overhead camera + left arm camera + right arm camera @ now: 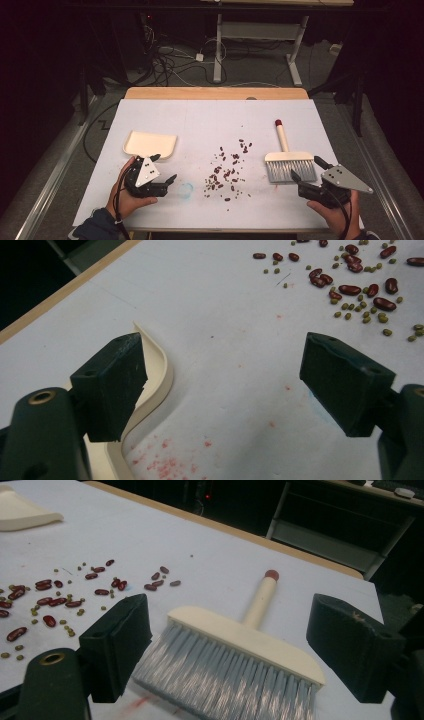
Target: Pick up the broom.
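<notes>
Brush [289, 161] flat on the desk [200, 125], handle pointing away, bristles just ahead of the released right hand-held gripper [305, 170], the nearer one; released left hand-held gripper [164, 167] beside the dustpan [150, 144]; beans [227, 167] between

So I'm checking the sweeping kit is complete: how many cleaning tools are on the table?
2: a cream dustpan at the left, and a grey-bristled hand brush at the right, beside the scattered beans.
</notes>
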`<state>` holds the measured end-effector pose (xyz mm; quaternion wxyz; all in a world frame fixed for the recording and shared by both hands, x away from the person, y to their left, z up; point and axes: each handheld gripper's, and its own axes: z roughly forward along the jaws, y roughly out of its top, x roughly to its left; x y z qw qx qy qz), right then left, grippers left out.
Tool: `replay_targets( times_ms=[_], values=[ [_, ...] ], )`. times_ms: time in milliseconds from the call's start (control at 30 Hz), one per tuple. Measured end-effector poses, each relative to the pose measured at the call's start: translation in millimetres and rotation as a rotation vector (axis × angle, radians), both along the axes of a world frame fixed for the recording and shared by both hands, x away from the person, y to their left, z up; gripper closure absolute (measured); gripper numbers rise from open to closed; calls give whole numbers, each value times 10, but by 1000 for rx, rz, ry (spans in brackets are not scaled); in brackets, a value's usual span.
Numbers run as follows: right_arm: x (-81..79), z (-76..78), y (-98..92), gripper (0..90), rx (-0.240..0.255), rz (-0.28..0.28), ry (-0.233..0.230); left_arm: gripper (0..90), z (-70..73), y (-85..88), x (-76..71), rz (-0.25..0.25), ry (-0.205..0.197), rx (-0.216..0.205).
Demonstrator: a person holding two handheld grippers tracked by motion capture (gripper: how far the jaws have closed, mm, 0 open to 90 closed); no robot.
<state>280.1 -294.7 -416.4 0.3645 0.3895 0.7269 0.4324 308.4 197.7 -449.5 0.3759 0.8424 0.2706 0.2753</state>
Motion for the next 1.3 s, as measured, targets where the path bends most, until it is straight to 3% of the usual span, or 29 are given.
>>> replay_targets(
  times_ms=[233, 500, 633, 767, 800, 867, 900, 967, 1100, 1200, 1300],
  values=[
    [26, 5, 17, 203, -32, -19, 15, 181, 11, -8, -25, 1, -5, 5],
    [116, 27, 30, 203, -36, -42, 53, 181, 8, 15, -70, 3, -8, 8],
    [264, 77, 45, 264, -44, -37, 62, 181, 1, 18, -56, 5, -1, 6],
    [487, 108, 45, 246, -52, -59, 100, 181, -13, -1, -45, 1, 10, 14],
    [543, 112, 40, 246, -74, -63, 106, 181, -13, -1, -45, 1, 10, 14],
    [693, 117, 40, 256, -68, -76, 161, 181, -19, -14, -43, -4, 14, 23],
    [790, 112, 39, 253, -73, -93, 212, 181, -23, -19, -42, -5, 14, 23],
    [981, 90, 18, 259, -6, -93, 299, 182, -30, -30, -38, -7, 19, 23],
    [1422, -21, 33, 268, -17, -158, 452, 181, -39, -36, -37, -9, 26, 27],
    [1712, -150, 70, 282, 7, -194, 541, 181, -47, -28, -32, -10, 28, 27],
    [1932, -268, 162, 286, -66, -236, 612, 181, -47, -15, -27, -10, 31, 25]
  ],
)
